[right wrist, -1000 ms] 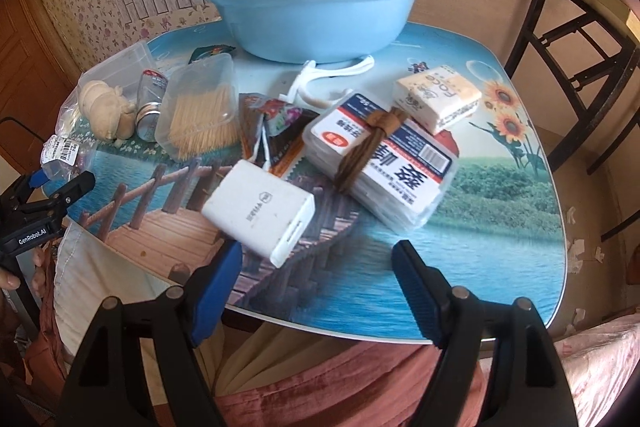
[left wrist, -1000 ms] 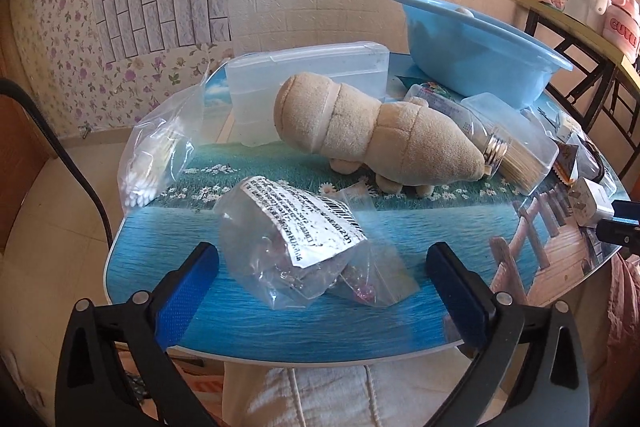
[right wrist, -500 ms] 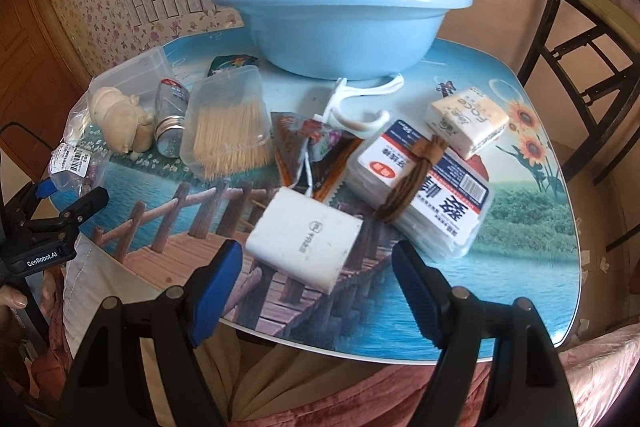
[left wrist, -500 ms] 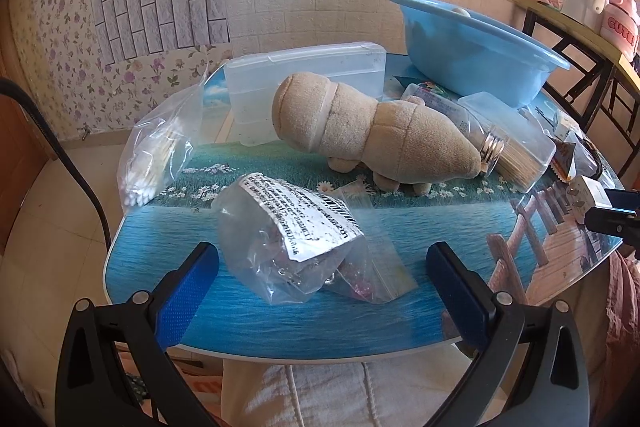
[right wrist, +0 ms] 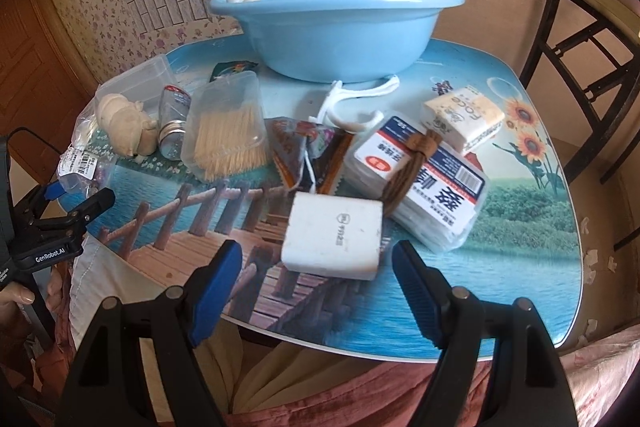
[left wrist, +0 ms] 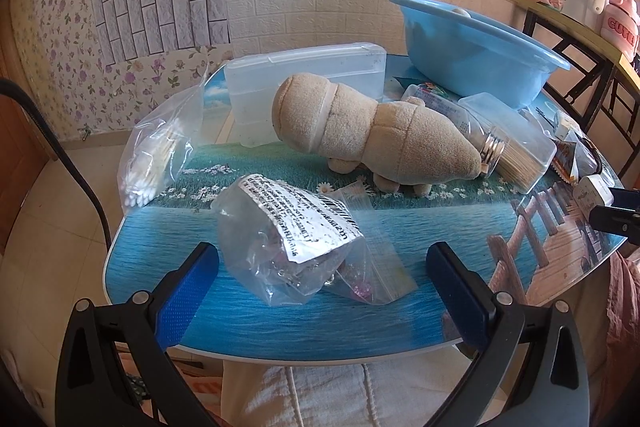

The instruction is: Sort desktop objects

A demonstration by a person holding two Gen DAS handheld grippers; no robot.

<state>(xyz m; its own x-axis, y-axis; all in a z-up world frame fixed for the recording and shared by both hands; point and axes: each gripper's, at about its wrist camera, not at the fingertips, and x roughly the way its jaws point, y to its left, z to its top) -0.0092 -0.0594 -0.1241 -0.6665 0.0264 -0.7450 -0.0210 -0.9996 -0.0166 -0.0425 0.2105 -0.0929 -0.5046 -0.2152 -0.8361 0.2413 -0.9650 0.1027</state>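
My left gripper [left wrist: 322,269] is open at the table's near edge, its blue pads either side of a clear labelled plastic bag [left wrist: 292,247] without touching it. A beige plush toy [left wrist: 372,137] lies behind the bag. My right gripper [right wrist: 318,267] is open, with a white charger block [right wrist: 334,235] just ahead between its fingers, not gripped. A blue basin [right wrist: 340,27] stands at the back of the table. The left gripper also shows at the left in the right wrist view [right wrist: 60,211].
On the table are a clear lidded box [left wrist: 304,83], a bag of cotton swabs [left wrist: 160,151], a toothpick box [right wrist: 228,127], a small jar [right wrist: 174,125], snack packets [right wrist: 304,151], a white hook [right wrist: 352,103], a labelled pack [right wrist: 420,183] and a tissue pack [right wrist: 464,117]. A black chair [right wrist: 592,67] stands right.
My right gripper has moved left and forward, so the white charger block now sits centred between its fingers. My left gripper has barely moved.
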